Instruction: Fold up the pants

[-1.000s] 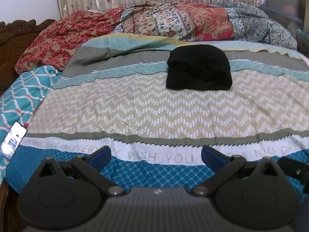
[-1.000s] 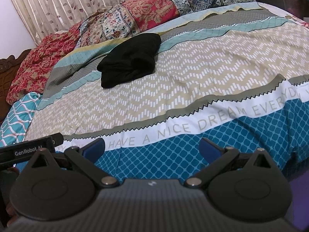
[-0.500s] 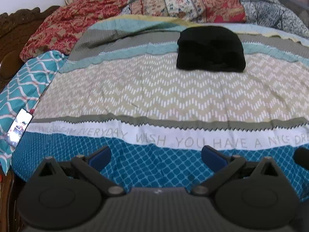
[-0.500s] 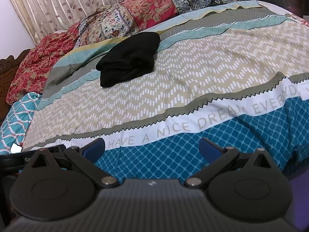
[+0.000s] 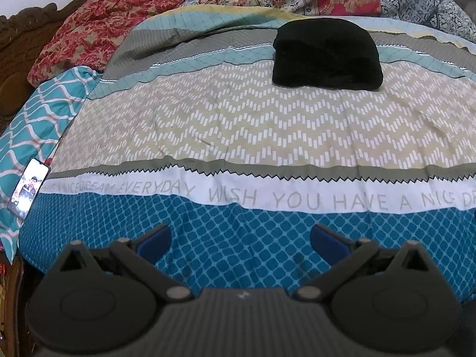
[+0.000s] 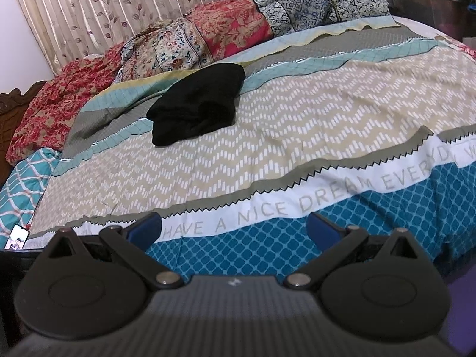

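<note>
Hovering above bedspread (image 5: pixel 238 125) near edge: left gripper (image 5: pixel 240 239), right gripper (image 6: pixel 233 227), jaws spread wide, nothing clamped. Folded black pants (image 5: pixel 325 56) at 1 o'clock, well apart. Phone (image 5: pixel 28 189) at 9 o'clock.

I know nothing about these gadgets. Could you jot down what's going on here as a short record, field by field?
Setting: a bed covered with a patterned bedsheet printed with words
Pants: black pants, already in a compact folded bundle, lying toward the far side of the bed
Left gripper: jaws wide apart, holding nothing, over the near blue edge
Right gripper: jaws wide apart, holding nothing, also at the near edge
Contact with pants: none; both grippers are well short of them
Other items: a phone with its screen lit at the left edge; patterned bedding heaped by the curtain
</note>
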### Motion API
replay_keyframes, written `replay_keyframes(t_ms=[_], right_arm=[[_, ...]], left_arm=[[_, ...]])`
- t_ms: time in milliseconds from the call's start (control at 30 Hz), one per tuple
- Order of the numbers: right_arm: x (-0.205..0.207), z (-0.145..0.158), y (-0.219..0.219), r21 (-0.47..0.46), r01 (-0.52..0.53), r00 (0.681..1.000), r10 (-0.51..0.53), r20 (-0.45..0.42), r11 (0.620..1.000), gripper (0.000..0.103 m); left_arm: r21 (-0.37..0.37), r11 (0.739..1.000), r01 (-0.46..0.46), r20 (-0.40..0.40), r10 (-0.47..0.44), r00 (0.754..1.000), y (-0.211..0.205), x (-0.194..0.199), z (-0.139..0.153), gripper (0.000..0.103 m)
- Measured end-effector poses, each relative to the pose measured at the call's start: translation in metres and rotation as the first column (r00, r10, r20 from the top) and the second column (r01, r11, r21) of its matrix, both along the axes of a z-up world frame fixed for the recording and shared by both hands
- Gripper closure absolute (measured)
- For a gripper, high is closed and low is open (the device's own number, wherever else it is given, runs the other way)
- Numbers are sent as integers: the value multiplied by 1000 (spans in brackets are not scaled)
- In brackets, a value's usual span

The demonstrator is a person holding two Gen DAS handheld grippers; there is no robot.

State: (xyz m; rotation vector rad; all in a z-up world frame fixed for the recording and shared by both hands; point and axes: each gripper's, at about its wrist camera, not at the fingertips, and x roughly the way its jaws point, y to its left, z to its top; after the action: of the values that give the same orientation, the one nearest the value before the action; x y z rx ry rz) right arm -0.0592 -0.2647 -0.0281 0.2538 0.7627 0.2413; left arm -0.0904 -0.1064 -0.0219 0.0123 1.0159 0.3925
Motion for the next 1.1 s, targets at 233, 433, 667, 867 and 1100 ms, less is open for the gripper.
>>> replay_keyframes(t_ms=[233, 433, 667, 867, 1100], right_arm=[[0, -1, 1, -3, -1, 1000, 1, -2, 1000, 0], [-1, -1, 0, -1, 13, 1000, -13, 2, 1000, 0], [0, -4, -1, 1, 11, 1000, -11, -16, 1000, 0], [0, -6, 0, 1, 10, 1000, -10, -25, 1000, 0], [1, -10, 0, 3, 9, 999, -9, -41, 1000, 0]], left_arm=[[-13, 1000, 6, -10, -6, 1000, 0, 0, -2, 0], [-40, 999, 16, -29, -17, 999, -1, 0, -6, 0], [-69, 997, 21, -57, -25, 998, -1, 0, -11, 0], [-74, 997, 23, -71, -29, 997, -2, 0, -15, 0], [-80, 996, 29, -88, -36, 996, -2, 1, -19, 0]])
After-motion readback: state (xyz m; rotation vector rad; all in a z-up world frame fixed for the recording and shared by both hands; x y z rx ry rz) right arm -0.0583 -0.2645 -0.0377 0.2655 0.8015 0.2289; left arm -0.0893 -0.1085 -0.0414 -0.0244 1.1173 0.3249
